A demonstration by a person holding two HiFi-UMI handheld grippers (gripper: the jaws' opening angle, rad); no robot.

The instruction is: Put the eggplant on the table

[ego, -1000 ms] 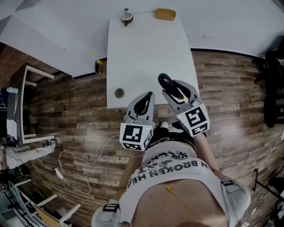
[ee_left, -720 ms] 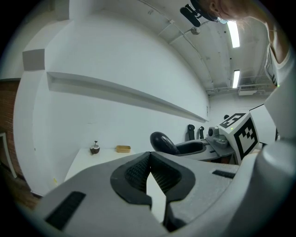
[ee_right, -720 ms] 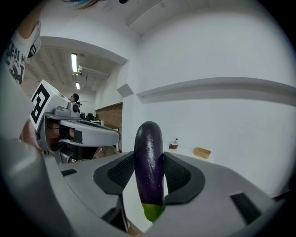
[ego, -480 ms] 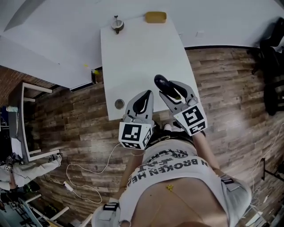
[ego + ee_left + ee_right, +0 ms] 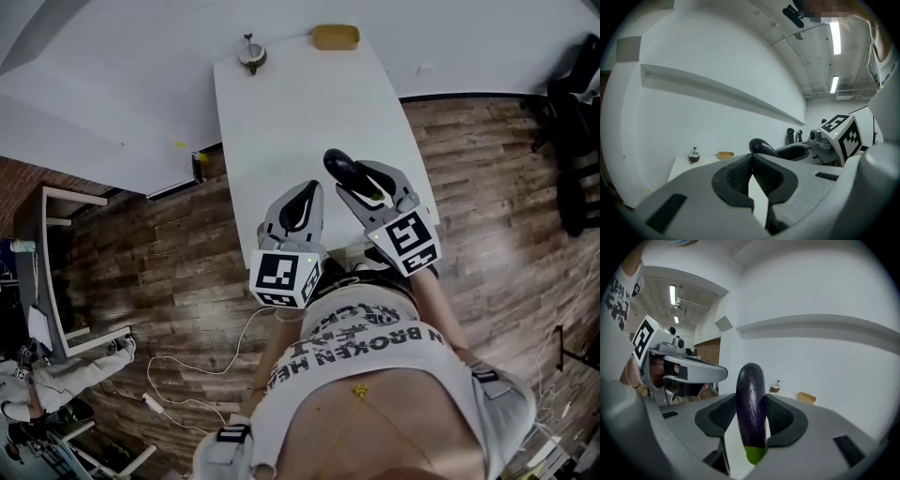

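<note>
A dark purple eggplant (image 5: 751, 408) with a green stem end stands upright between the pads of my right gripper (image 5: 751, 420), which is shut on it. In the head view the eggplant (image 5: 343, 169) pokes out of the right gripper (image 5: 361, 187) above the near end of the white table (image 5: 300, 112). My left gripper (image 5: 302, 208) hovers beside it at the table's near edge, its jaws closed tip to tip with nothing between them. From the left gripper view the left gripper (image 5: 751, 174) shows shut, and the eggplant (image 5: 761, 147) appears just beyond it to the right.
At the table's far end stand a small brown cup-like object (image 5: 251, 54) and a yellow block (image 5: 336, 37). White walls border the table at the back and left. A wooden floor (image 5: 487, 187) lies to the right. A cable (image 5: 178, 361) trails on the floor at left.
Both grippers have moved forward over the table's near end, the eggplant still held in the right one. The table sits closer beneath them.
</note>
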